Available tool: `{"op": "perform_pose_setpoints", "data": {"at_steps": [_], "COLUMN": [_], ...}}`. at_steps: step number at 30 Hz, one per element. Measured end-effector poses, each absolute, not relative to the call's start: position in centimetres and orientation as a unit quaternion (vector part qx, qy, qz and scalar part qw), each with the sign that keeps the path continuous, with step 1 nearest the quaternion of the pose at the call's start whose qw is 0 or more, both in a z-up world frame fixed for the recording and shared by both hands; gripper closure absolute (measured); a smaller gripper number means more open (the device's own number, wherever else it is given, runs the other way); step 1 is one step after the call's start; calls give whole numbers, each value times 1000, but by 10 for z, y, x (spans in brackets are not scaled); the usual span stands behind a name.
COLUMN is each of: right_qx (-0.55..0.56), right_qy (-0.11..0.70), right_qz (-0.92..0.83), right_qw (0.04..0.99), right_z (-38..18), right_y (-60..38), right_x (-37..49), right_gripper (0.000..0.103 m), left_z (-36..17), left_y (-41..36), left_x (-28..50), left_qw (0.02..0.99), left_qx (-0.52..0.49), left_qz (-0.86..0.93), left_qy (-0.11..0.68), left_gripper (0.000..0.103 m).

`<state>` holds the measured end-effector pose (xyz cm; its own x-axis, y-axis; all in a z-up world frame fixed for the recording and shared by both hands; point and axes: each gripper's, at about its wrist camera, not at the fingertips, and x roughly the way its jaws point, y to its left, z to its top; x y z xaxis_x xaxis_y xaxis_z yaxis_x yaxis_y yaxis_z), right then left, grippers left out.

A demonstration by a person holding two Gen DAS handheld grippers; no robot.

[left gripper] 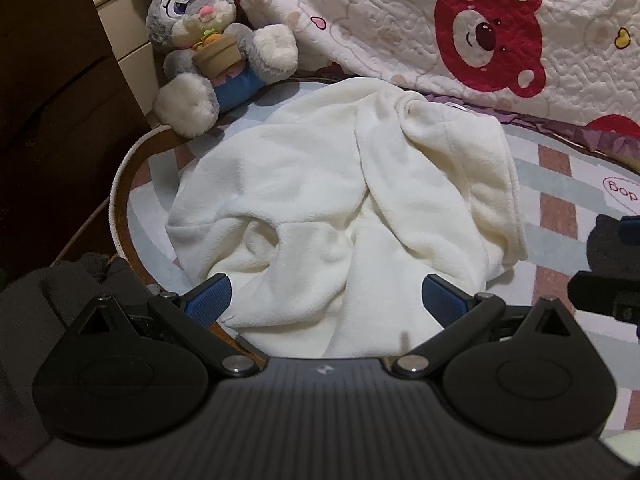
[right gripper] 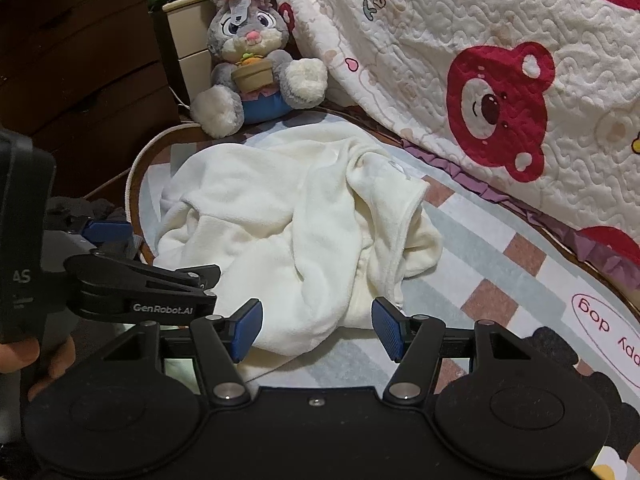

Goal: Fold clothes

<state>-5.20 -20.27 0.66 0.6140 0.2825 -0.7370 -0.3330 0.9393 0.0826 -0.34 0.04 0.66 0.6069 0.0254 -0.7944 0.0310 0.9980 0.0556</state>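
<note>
A cream fleece garment [left gripper: 340, 200] lies crumpled in the middle of both views, spread on a rug [left gripper: 556, 208] with pale grey and pinkish-brown checks. Its folds run in soft ridges, and one flap with a stitched hem lies turned over toward the right side of the heap.

The left tool [left gripper: 326, 300] sits at the bottom centre of its own view with its blue-padded fingers [left gripper: 210, 298] spread wide apart. The near edge of the garment lies between them, but neither pad seems to press on the cloth; the angle is too low to be sure, so I would say it has hold of nothing. In the right wrist view the same tool shows at the left edge, with a hand [right gripper: 48, 360] gripping its body.

The right tool [right gripper: 318, 328] is at the bottom centre of its view, jaws likewise held well open and empty, the garment's lower fold lying just beyond and between the pads. Its dark tip pokes into the right edge of the left wrist view.

A grey plush rabbit [left gripper: 216, 44] holding a small pot sits at the upper left of both frames, just past the far edge of the garment. A quilted blanket [left gripper: 460, 32] printed with red bears fills the upper right, hanging down to the rug. Dark wooden furniture [right gripper: 80, 60] fills the left side.
</note>
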Motion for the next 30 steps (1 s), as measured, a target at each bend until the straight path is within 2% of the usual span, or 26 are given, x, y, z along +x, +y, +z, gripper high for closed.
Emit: {"op": "perform_pose_setpoints", "data": {"at_steps": [13,30], "right_qx": [-28,-31], "right_qy": [411,416], "right_qz": [166,161], "right_qw": [896,894], "right_z": [4,4], "right_y": [-206,-206], "right_x": [-51,-48], "right_gripper": [37,35], "left_z": [1,-1], "left_y": [7,5], "left_x": [1,3], "left_qw": [889,886], "left_qx": [-3,-2], "left_qz": [-3,1], "left_qy": [458,464], "left_gripper": [0,0]}}
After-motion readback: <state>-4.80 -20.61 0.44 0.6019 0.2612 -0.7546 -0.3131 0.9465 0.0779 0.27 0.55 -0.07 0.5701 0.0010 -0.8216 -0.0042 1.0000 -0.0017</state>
